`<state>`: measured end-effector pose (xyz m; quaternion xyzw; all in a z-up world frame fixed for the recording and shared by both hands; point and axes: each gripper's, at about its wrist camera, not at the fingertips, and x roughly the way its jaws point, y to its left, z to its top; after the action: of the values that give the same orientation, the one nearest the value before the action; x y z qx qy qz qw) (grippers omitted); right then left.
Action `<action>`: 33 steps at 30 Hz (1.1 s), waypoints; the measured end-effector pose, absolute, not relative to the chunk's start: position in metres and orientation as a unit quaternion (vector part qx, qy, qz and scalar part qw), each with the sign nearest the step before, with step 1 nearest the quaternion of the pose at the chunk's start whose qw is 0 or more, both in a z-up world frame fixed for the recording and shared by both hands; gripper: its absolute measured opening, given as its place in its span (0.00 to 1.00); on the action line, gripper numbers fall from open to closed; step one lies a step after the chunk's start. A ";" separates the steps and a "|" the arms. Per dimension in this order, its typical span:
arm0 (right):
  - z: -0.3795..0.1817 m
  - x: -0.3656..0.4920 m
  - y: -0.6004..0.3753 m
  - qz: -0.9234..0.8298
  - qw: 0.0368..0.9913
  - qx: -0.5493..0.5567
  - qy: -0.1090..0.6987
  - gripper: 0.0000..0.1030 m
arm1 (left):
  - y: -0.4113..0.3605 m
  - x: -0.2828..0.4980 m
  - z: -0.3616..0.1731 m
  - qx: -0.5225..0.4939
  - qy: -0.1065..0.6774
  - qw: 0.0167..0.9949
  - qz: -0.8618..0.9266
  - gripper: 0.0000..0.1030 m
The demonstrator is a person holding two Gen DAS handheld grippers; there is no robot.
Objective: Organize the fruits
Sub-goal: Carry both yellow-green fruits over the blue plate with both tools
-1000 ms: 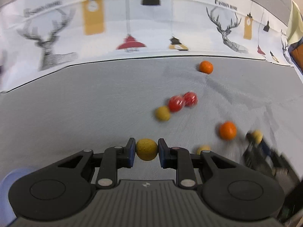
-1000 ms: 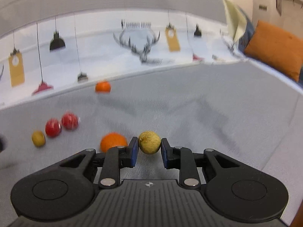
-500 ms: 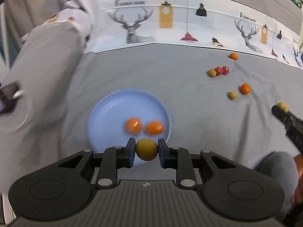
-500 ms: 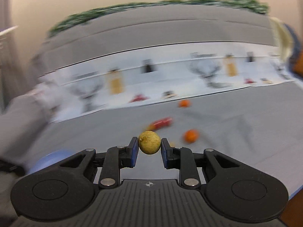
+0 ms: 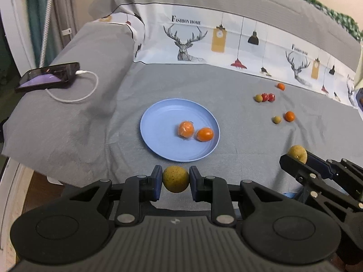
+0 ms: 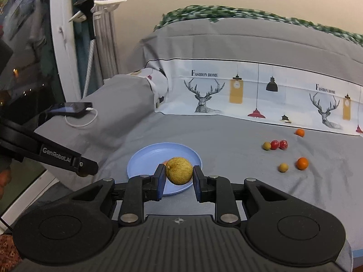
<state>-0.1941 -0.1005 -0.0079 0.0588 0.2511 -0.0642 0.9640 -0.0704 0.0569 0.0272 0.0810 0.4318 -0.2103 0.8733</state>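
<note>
Bed (image 5: 226,86), grey sheet, with a deer-print band at the back and a phone (image 5: 48,76) on its white cable on the raised left fold; blue plate (image 5: 158,122) mid-bed holding two orange fruits (image 5: 186,129), touching. Left tongs (image 5: 175,179) clamped on a yellow fruit (image 5: 175,179) just short of the plate's near rim; right tongs (image 6: 179,171) clamped on a second yellow fruit (image 6: 179,171), which hides part of the plate in the right view. Loose fruit well right of the plate: two red ones (image 5: 268,97) beside a yellow-green one (image 5: 258,98), an orange (image 5: 280,86) behind, another orange (image 5: 289,116) beside a small yellow one (image 5: 276,119).
</note>
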 end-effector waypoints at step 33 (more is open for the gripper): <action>-0.013 -0.178 -0.092 -0.076 0.958 0.036 0.274 0.26 | 0.070 -0.038 0.026 0.046 0.436 0.875 -0.206 0.27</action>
<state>-0.1780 -0.0916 -0.0130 0.0355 0.2740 -0.0761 0.9581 -0.0381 0.0695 0.0264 0.0459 0.4361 -0.2057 0.8749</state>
